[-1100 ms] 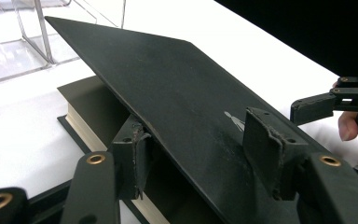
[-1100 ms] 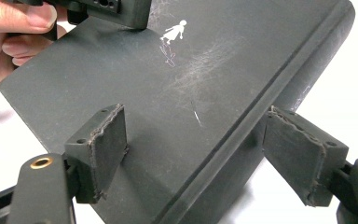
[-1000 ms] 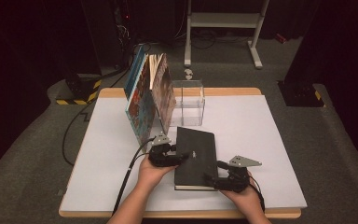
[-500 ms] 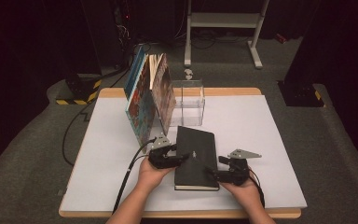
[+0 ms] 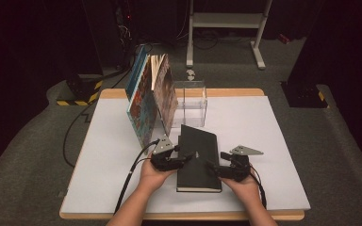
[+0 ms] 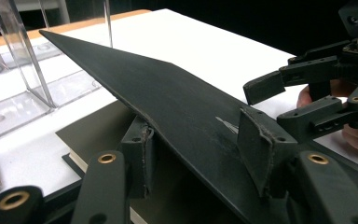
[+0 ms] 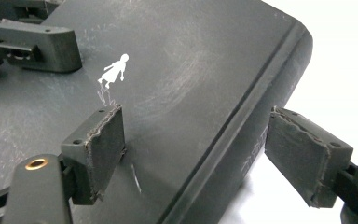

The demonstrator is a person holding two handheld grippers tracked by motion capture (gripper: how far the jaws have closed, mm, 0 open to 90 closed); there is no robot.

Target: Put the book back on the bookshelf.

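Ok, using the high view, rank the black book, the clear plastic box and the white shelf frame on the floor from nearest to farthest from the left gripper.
1. black book: right beside the left gripper, its front cover lifted between that gripper's jaws.
2. clear plastic box: farther back on the table, behind the book.
3. white shelf frame: on the floor beyond the table's far edge.

Grey carpet (image 5: pixel 37 155), white shelf frame (image 5: pixel 226 21), seemingly dark walls.
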